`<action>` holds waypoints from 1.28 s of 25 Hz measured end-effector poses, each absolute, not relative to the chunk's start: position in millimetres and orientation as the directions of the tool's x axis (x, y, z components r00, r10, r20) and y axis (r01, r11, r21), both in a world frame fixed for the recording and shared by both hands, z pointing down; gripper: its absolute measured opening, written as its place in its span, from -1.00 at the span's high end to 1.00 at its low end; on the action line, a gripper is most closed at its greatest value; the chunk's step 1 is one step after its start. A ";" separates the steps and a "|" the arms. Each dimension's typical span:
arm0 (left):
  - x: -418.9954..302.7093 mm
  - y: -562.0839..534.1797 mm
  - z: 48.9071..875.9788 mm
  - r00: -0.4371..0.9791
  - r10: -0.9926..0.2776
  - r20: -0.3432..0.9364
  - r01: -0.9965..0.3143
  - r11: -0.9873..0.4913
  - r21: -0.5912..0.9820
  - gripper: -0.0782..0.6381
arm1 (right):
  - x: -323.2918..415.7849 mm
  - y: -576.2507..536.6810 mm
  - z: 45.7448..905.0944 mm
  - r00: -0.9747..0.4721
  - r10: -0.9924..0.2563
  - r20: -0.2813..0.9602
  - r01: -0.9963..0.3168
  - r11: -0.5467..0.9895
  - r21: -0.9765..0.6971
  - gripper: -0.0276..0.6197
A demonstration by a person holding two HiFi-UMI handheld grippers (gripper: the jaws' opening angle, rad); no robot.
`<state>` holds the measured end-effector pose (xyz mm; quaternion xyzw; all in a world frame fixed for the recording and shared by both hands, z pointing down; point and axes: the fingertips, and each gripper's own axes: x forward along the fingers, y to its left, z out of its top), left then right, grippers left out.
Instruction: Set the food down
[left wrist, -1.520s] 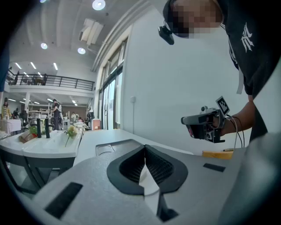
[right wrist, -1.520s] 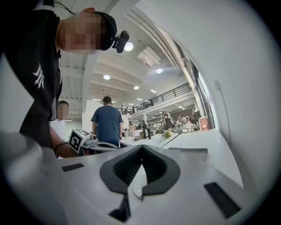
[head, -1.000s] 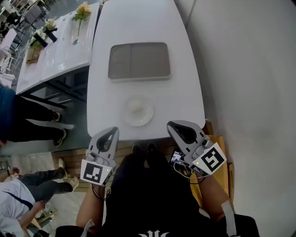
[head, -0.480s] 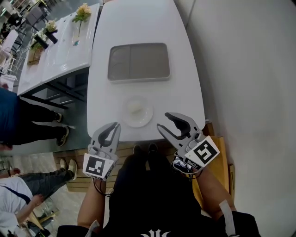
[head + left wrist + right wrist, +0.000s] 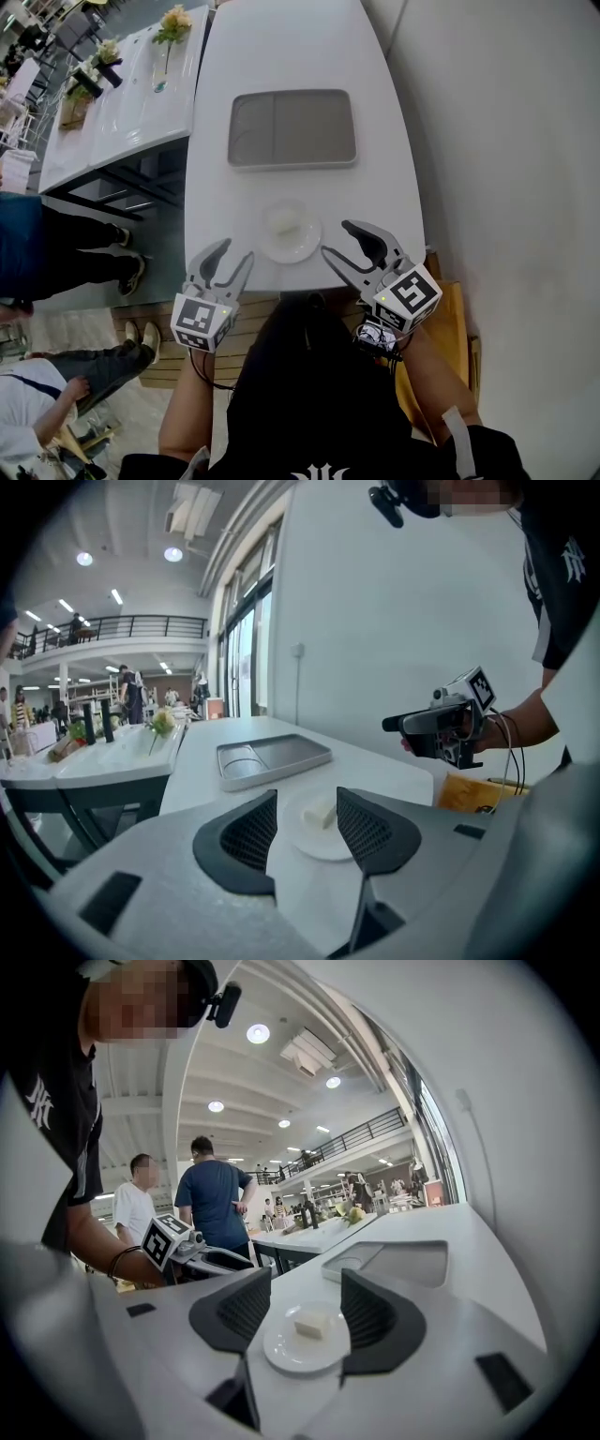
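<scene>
The food, a small pale block, lies on a white plate that already rests on the tabletop, close to its near edge and about midway along it. Your left claw and right claw hang over that near edge on either side of the plate. Both are opening, with nothing between their pads: in each gripper view the plate shows through the gap, further off and untouched.

I'd judge you are at the reach-in, with the plate not yet gripped. Next you need to take the rim with one claw, pads level above and below the lip. Keep the plate flat so the block does not slide.

The plate sits near the drop, so avoid nudging it back toward you. Bare tabletop lies between the plate and the grey tray, which stands apart toward the middle, and more lies beyond the tray. A wall runs along the right edge. Off the left edge is a gap, where people stand.
</scene>
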<state>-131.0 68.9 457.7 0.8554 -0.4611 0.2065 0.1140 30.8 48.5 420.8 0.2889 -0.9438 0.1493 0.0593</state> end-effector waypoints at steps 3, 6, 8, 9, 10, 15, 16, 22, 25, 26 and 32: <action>-136.4 61.2 478.4 0.495 -0.692 0.526 -0.836 -0.544 0.071 0.26 | 25.3 37.6 437.1 -0.811 -0.522 0.264 -0.582 0.765 -0.276 0.25; -141.6 52.1 491.8 0.512 -0.650 0.562 -0.835 -0.531 0.145 0.24 | 18.4 28.0 453.3 -0.794 -0.511 0.329 -0.601 0.743 -0.296 0.24; -143.7 45.4 498.2 0.517 -0.630 0.580 -0.830 -0.535 0.159 0.24 | 14.9 21.2 464.4 -0.782 -0.501 0.370 -0.612 0.729 -0.307 0.24; -143.8 42.8 502.5 0.520 -0.614 0.594 -0.825 -0.541 0.162 0.24 | 13.3 18.2 470.6 -0.777 -0.493 0.392 -0.617 0.721 -0.316 0.24; -143.1 40.8 507.3 0.523 -0.595 0.610 -0.819 -0.549 0.167 0.24 | 12.0 15.7 477.1 -0.771 -0.482 0.416 -0.621 0.713 -0.326 0.24; -139.9 35.2 521.5 0.537 -0.535 0.652 -0.801 -0.566 0.195 0.24 | 5.8 10.4 501.3 -0.742 -0.433 0.512 -0.641 0.684 -0.350 0.24; -139.9 34.0 524.0 0.536 -0.526 0.660 -0.799 -0.568 0.196 0.24 | 4.8 8.7 504.5 -0.736 -0.427 0.526 -0.644 0.680 -0.349 0.24; -134.1 28.2 539.3 0.494 -0.497 0.713 -0.816 -0.547 0.184 0.24 | 4.0 0.0 525.2 -0.728 -0.353 0.588 -0.632 0.677 -0.377 0.24; -129.0 28.1 545.3 0.458 -0.477 0.750 -0.836 -0.518 0.181 0.24 | 6.7 -1.8 539.1 -0.729 -0.289 0.621 -0.617 0.670 -0.412 0.24; -127.7 29.0 547.1 0.445 -0.472 0.761 -0.843 -0.506 0.179 0.24 | 6.8 -1.6 543.0 -0.731 -0.264 0.629 -0.609 0.667 -0.428 0.24; -123.2 34.0 561.2 0.413 -0.444 0.795 -0.870 -0.451 0.200 0.24 | 5.0 -5.8 557.5 -0.734 -0.178 0.655 -0.588 0.650 -0.482 0.25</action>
